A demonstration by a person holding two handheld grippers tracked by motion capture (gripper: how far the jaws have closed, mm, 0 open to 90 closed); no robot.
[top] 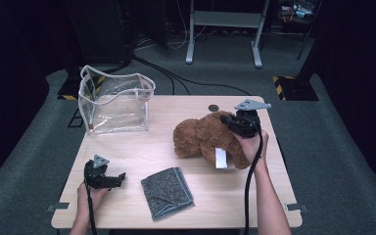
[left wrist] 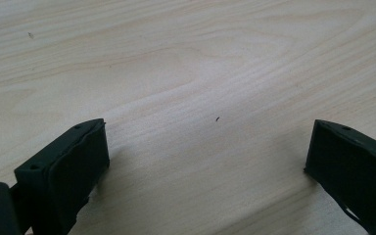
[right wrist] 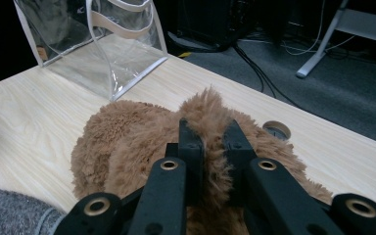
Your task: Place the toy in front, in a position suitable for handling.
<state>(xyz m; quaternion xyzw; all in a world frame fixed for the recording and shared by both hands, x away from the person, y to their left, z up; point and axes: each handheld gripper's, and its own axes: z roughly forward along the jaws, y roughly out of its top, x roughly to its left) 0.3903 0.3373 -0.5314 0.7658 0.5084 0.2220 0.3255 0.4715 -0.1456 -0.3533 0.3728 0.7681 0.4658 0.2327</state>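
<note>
A brown plush toy point(top: 205, 139) lies on the right half of the wooden table point(top: 186, 112), a white tag point(top: 221, 157) hanging from it. My right gripper point(top: 231, 123) is shut on a tuft of its fur; in the right gripper view the two black jaws pinch the brown plush toy point(right wrist: 127, 147) between them at the right gripper point(right wrist: 210, 142). My left gripper point(top: 120, 177) rests near the table's front left, open, its jaws wide apart over bare wood in the left gripper view point(left wrist: 205, 156). A folded grey cloth point(top: 167, 192) lies to its right.
A clear plastic bag with white trim point(top: 113, 100) stands upright at the table's back left, also seen as the clear bag point(right wrist: 93, 44). A round cable hole point(top: 214, 107) sits near the back edge. A metal frame point(top: 225, 29) and cables stand on the floor beyond.
</note>
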